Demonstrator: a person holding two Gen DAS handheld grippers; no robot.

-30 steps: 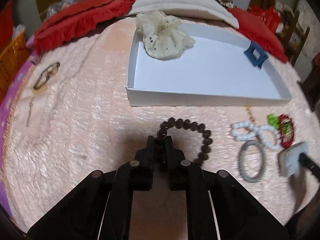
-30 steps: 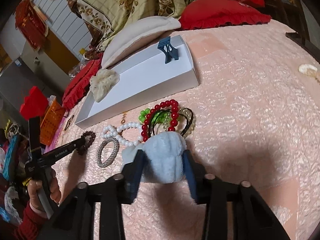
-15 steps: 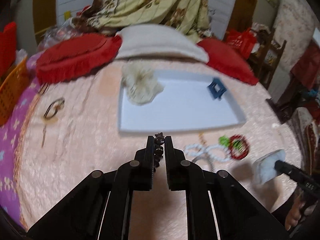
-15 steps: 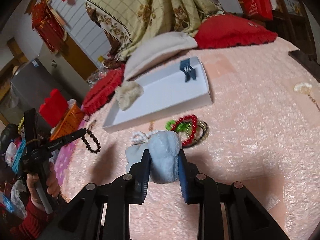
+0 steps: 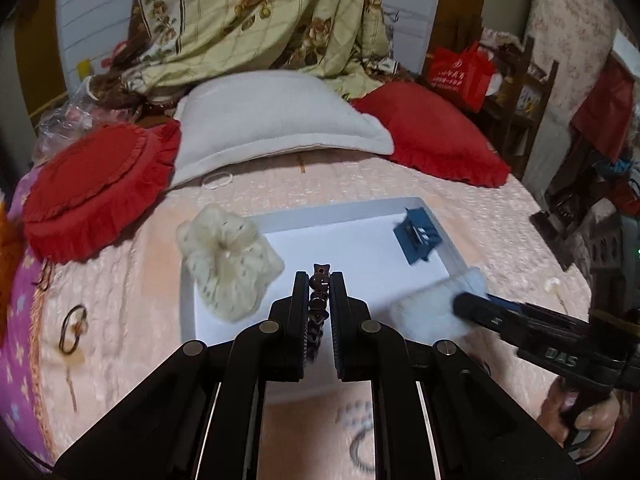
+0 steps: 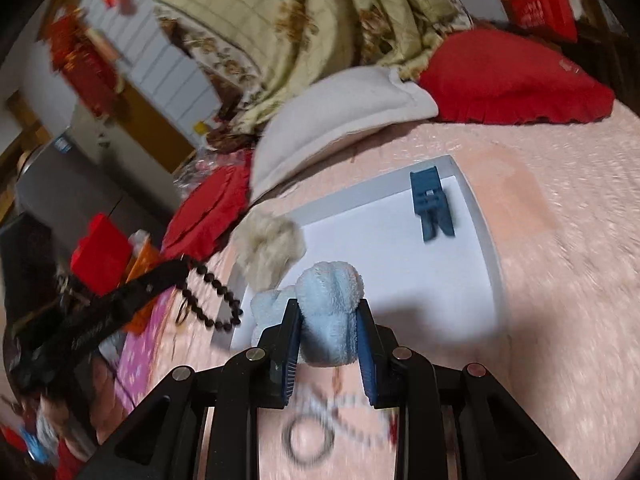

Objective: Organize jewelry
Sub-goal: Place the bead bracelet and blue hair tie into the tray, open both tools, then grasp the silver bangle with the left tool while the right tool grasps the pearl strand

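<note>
My left gripper (image 5: 320, 280) is shut on a dark brown bead bracelet (image 5: 319, 304) and holds it in the air over the near part of the white tray (image 5: 352, 212). In the right wrist view the bracelet (image 6: 216, 300) dangles from that gripper at the left. My right gripper (image 6: 328, 308) is shut on a fluffy pale blue scrunchie (image 6: 330, 312), lifted above the tray's (image 6: 486, 240) near edge. The scrunchie also shows in the left wrist view (image 5: 432, 308). In the tray lie a cream scrunchie (image 5: 228, 260) and a blue hair claw (image 5: 418, 236).
On the pink bedspread below my right gripper lie a white pearl bracelet (image 6: 340, 404) and a grey ring bangle (image 6: 308, 440), blurred. A thin bangle (image 5: 72, 328) lies at the left. Red cushions (image 5: 92, 188) and a white pillow (image 5: 272, 120) line the back.
Both grippers have lifted their items off the bedspread and moved forward over the tray. The bracelet now hangs free from the left gripper.
</note>
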